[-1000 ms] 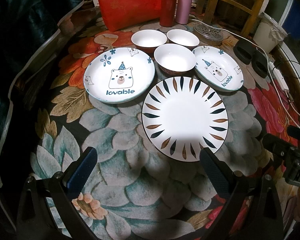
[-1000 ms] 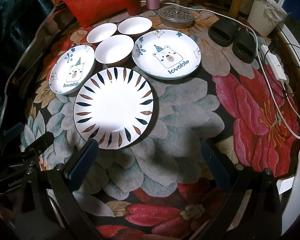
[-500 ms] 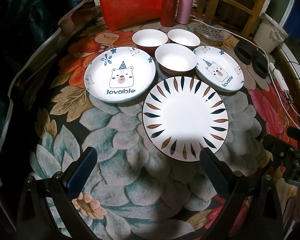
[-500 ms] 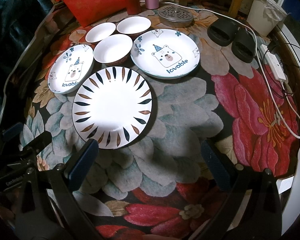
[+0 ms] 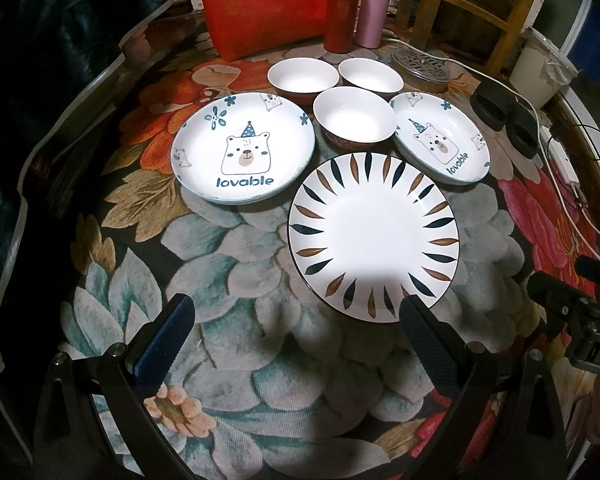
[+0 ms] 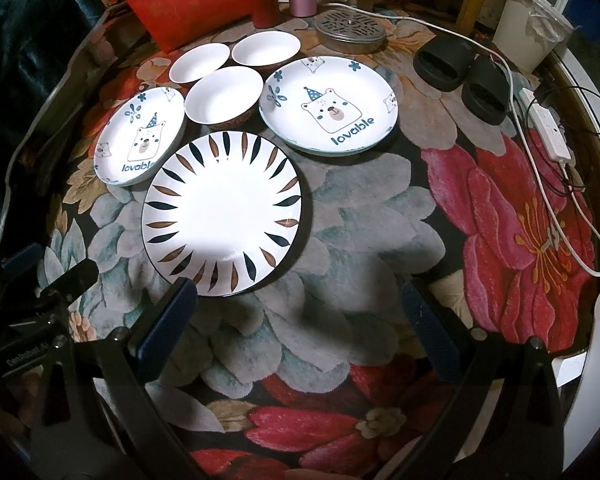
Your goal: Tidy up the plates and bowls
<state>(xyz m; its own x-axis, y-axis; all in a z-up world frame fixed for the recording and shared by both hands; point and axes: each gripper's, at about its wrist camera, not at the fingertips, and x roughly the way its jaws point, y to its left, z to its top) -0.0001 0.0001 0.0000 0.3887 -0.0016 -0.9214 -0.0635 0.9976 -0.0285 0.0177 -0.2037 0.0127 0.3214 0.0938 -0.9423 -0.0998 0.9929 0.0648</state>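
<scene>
Showing leaf-rimmed white plate (image 5: 374,236), near bear plates, bowls.

Both wrist views look down-forward, sharing the leaf-rimmed plate (image 5: 374,234) (image 6: 226,216).

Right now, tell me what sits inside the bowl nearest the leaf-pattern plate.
The nearest bowl shows only a bare white interior; nothing is in it. Its near inner wall is hidden by the rim, and what lies beneath it on the floral cloth is covered.

I count three plates: two bear plates (image 5: 243,148) (image 5: 442,142) and one leaf plate (image 5: 374,234). Behind the leaf plate I see three bowls (image 5: 354,118) (image 5: 303,75) (image 5: 370,75), then two flasks (image 5: 342,6) (image 5: 374,6).
</scene>
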